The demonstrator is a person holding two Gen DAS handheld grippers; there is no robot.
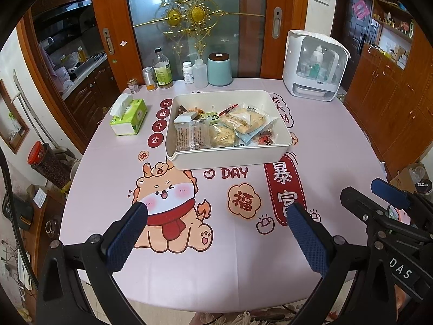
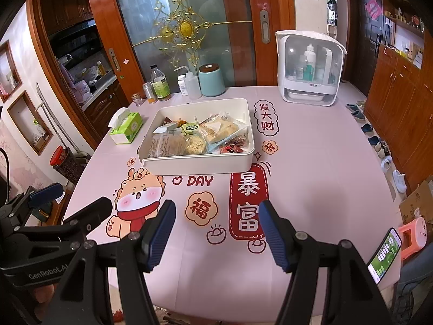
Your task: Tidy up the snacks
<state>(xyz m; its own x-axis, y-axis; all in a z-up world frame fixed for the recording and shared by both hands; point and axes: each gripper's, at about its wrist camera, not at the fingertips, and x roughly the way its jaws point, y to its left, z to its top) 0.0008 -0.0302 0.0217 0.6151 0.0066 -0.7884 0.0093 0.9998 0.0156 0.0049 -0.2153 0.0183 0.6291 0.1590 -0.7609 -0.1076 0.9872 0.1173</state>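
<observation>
Wrapped snacks (image 1: 224,127) fill a white tray (image 1: 230,157) in the middle of the pink printed tablecloth (image 1: 189,257), with a green tissue box (image 1: 130,116) to its left and bottles (image 1: 162,70) beyond. Near the table's front edge, the left gripper (image 1: 216,211) and right gripper (image 2: 216,216) hover released, jaws apart, grasping nothing.
</observation>
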